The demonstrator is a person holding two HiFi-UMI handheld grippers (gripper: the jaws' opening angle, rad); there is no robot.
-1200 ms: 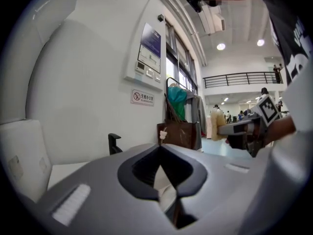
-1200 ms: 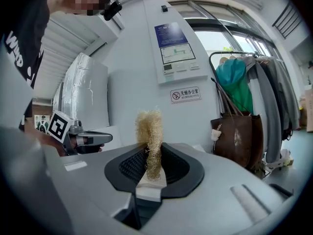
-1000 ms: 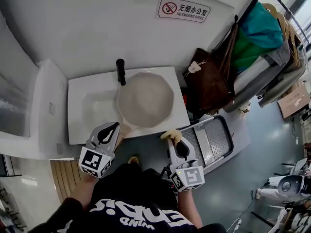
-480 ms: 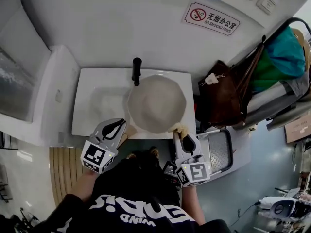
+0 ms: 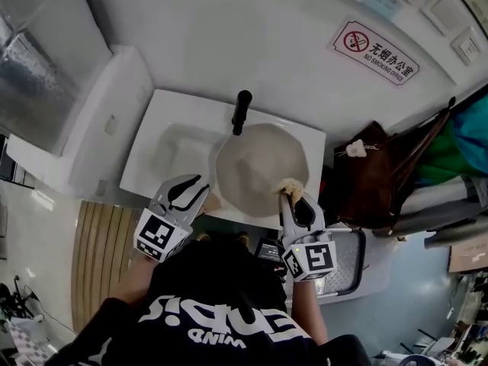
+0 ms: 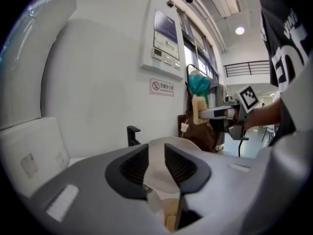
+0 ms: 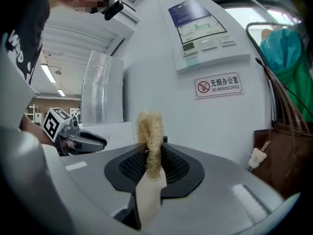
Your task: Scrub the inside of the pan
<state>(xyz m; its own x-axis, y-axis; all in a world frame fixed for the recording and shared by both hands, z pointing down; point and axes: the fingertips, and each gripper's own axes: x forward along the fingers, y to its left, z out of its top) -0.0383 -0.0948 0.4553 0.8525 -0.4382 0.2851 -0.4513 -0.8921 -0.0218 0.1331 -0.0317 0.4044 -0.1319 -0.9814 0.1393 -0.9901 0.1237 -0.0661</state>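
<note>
Pan (image 5: 259, 166) sits in sink (image 5: 169, 132), just ahead of both grippers. Left gripper (image 5: 197, 192): jaws opening, narrow gap, pan handle (image 6: 154, 199) between them, mostly hidden under gripper body. Right gripper (image 5: 297, 203) clamps fibrous scrubber (image 7: 149, 141) at pan's near rim; contact unclear.

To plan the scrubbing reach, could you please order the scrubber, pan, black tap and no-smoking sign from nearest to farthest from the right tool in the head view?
1. scrubber, clamped in the right tool
2. pan, just ahead, slightly left
3. black tap, behind the pan
4. no-smoking sign, on the wall, right
</note>
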